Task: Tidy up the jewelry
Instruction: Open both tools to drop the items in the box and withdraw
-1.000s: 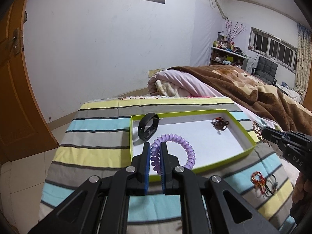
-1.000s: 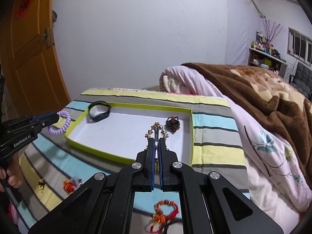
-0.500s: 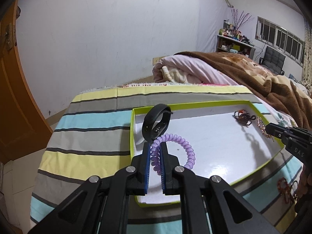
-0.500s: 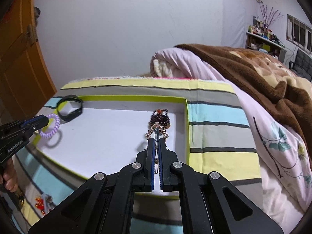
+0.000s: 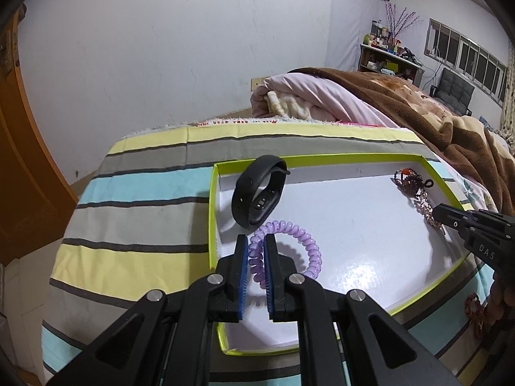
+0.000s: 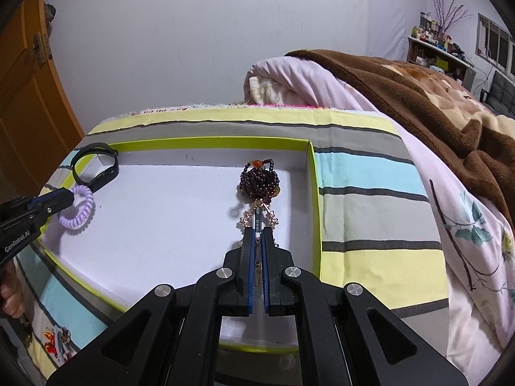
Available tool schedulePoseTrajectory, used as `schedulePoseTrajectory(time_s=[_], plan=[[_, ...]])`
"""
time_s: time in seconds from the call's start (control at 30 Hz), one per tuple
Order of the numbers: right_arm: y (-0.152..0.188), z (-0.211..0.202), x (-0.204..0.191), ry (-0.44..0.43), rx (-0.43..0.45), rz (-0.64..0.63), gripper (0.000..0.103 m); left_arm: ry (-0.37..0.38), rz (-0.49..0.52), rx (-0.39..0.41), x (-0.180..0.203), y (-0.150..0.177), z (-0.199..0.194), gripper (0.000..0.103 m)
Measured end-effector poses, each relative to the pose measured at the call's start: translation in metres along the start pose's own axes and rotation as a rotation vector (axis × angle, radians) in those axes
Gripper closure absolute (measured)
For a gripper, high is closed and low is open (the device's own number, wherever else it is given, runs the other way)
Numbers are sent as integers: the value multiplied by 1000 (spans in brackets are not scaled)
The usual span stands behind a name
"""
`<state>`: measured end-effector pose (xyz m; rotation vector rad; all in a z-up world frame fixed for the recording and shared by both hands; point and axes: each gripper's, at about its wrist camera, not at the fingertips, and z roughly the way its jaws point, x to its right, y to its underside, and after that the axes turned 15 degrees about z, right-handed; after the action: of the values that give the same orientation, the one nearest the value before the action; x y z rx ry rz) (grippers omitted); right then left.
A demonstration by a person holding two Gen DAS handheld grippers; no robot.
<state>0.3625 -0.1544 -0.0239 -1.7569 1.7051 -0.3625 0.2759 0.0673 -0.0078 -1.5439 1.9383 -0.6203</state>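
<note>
Left wrist view: the left gripper (image 5: pixel 256 251) is clamped on a purple coiled plastic hair tie (image 5: pixel 289 247) over the white floor of a shallow green-rimmed cardboard tray (image 5: pixel 212 212), just beside a smooth black wristband (image 5: pixel 257 196). Right wrist view: the right gripper (image 6: pixel 256 234) is closed on a gold bead chain (image 6: pixel 257 215) above the same tray (image 6: pixel 317 212), next to a round cluster of dark red beads (image 6: pixel 259 181) near the tray's far right corner.
</note>
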Motion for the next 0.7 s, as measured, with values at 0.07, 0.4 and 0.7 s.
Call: schedulePoseTrajectory(time_s=[0.07, 0.4, 0.7], plan=[[0, -1, -1, -2, -8, -9, 99, 3, -5, -4, -1, 1, 0, 93], [2, -16, -6, -19, 21, -27, 81, -2, 4, -2, 1, 2, -5, 91], [8, -50, -10, -43, 72, -30, 80, 11, 24, 65, 11, 5, -40, 91]])
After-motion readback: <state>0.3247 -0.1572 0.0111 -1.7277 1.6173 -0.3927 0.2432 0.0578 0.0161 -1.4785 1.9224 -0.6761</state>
